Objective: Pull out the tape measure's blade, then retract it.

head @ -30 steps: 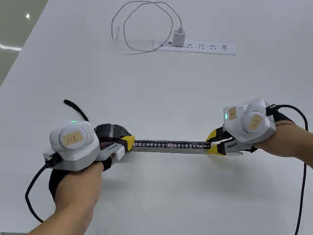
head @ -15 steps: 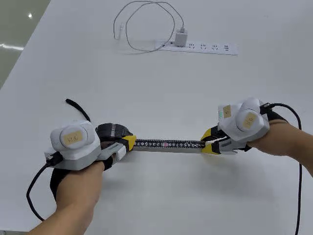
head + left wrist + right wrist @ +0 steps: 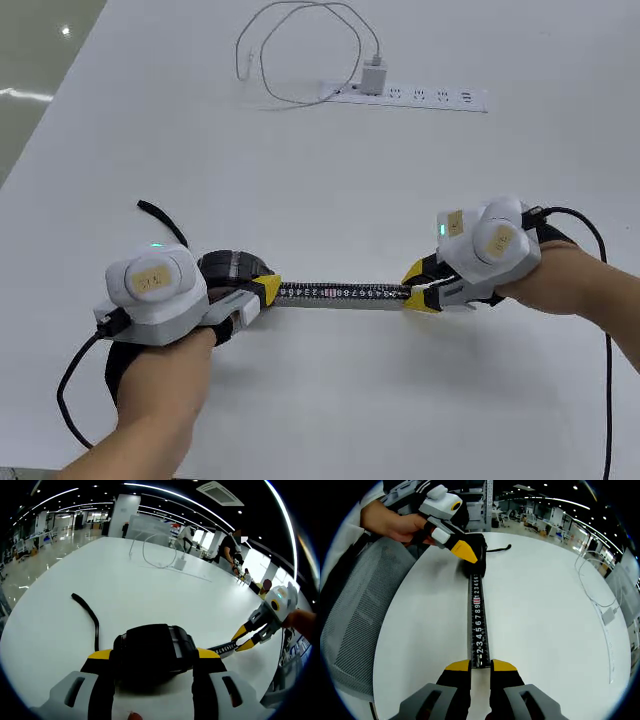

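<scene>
Holding the tape measure (image 3: 232,267), left gripper (image 3: 262,295); right gripper (image 3: 413,295) pinches blade (image 3: 340,292).

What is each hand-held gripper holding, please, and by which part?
The left hand-held gripper clamps the tape measure's case; the right hand-held gripper pinches the blade at its tip.

white table (image 3: 330,150) in a bright open hall with ceiling lights (image 3: 160,489).
</scene>
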